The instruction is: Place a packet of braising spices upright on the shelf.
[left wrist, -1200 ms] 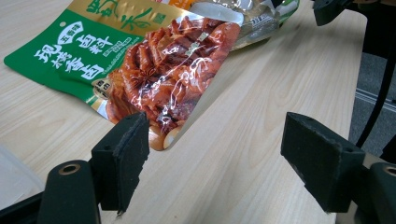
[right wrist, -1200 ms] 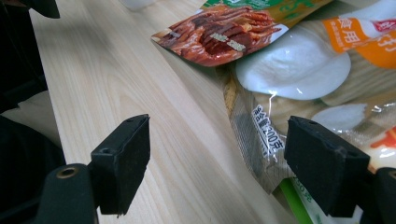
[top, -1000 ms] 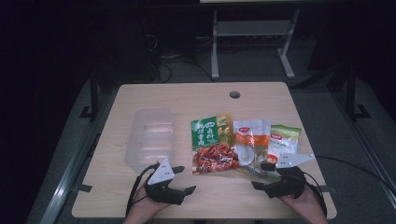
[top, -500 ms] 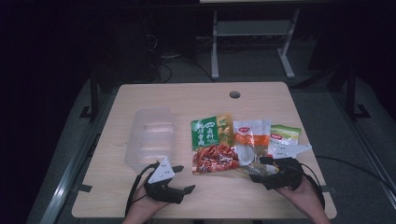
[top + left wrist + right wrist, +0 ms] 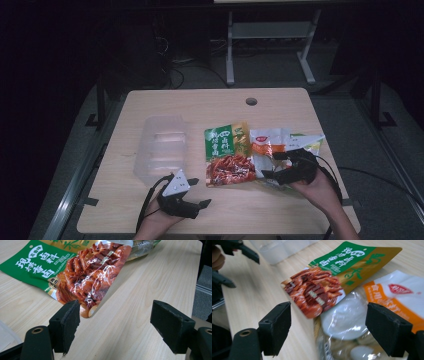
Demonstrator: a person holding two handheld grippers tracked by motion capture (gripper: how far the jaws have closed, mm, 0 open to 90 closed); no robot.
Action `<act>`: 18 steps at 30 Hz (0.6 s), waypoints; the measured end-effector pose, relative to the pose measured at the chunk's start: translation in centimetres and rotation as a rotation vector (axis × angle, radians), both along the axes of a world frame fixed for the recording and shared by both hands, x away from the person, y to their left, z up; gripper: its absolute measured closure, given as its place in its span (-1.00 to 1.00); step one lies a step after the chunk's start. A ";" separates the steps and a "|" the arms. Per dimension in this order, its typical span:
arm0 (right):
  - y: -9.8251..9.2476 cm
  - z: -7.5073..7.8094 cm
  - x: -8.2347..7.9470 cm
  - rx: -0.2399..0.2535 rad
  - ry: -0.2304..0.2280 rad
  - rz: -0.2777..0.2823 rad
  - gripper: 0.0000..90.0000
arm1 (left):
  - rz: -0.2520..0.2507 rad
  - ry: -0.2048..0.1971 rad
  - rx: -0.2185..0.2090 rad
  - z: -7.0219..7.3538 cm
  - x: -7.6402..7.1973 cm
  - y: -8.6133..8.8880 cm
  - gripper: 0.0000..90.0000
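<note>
High view: three food packets (image 5: 260,155), two tongs (image 5: 282,167).

Free room: bare table (image 5: 200,102) beyond my packets and along its near edge. Obstacles: clear plastic tray (image 5: 162,150) left; green-and-red packet (image 5: 228,160) and white-and-orange packet (image 5: 267,145), overlapping, centre-right.

You are looking at a green and gold pouch (image 5: 229,155) showing glossy red-brown food and white characters, mid-frame in the high view. To its right, a clear packet (image 5: 267,150) is showing an orange and white label over pale contents. The light wood-grain table (image 5: 200,105) is lying under both.
</note>
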State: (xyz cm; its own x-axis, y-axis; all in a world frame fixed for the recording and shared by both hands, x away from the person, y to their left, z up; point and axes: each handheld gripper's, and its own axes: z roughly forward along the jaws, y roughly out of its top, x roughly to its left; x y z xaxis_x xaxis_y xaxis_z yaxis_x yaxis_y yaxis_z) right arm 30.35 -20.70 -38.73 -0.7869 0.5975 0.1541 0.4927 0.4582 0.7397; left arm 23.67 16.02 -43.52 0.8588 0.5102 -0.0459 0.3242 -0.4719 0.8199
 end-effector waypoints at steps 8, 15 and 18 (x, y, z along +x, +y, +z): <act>1.4 0.8 3.4 -0.028 0.057 -0.020 -0.55 | 0.004 -0.001 -0.009 0.2 0.2 0.1 -0.46; 3.2 1.4 5.9 -0.068 0.081 -0.001 -0.54 | -0.006 -0.001 -0.002 0.3 0.2 0.2 -0.46; 3.7 1.5 6.8 -0.086 0.100 -0.003 -0.54 | -0.011 -0.002 0.001 0.3 0.3 0.2 -0.46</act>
